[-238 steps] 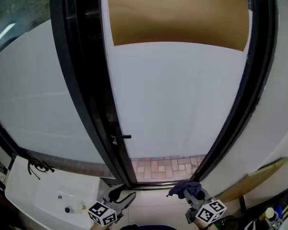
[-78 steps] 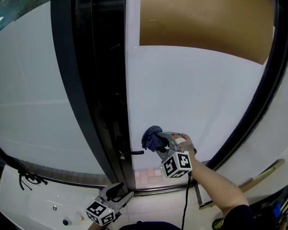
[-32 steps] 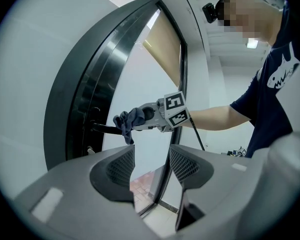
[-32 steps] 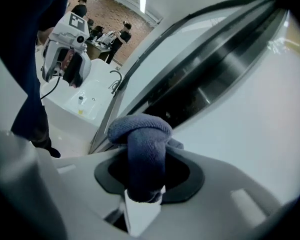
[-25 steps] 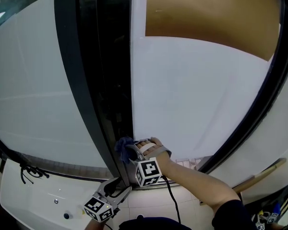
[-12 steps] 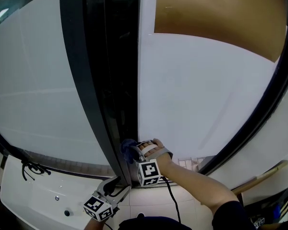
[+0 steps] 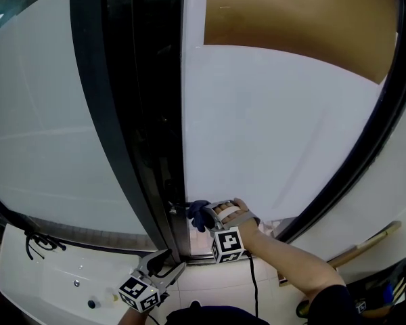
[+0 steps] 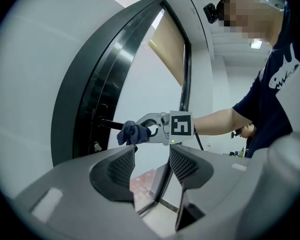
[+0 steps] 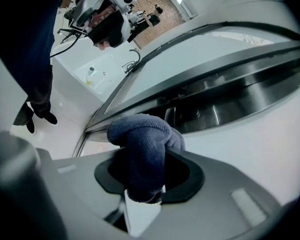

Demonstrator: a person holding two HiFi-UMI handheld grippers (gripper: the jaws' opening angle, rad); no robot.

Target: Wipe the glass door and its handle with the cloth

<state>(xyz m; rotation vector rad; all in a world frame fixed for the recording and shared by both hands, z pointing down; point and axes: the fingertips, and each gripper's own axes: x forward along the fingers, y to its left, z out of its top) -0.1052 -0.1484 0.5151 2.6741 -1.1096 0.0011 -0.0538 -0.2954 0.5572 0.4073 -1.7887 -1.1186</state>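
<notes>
Shifted rightward, the right gripper (image 7: 208, 216) holds the dark blue terry cloth (image 7: 199, 214) clamped at the tip of the frosted glass door's (image 7: 277, 134) black lever handle (image 7: 178, 205); the left gripper (image 7: 169, 263) hangs low, jaws apart.

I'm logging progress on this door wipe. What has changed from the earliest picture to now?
The right gripper, shut on the cloth, rose from low down to the glass door, then moved left to the handle, whose end the cloth now meets. Nothing was taken or let go. The left gripper stayed low, open and empty.
</notes>
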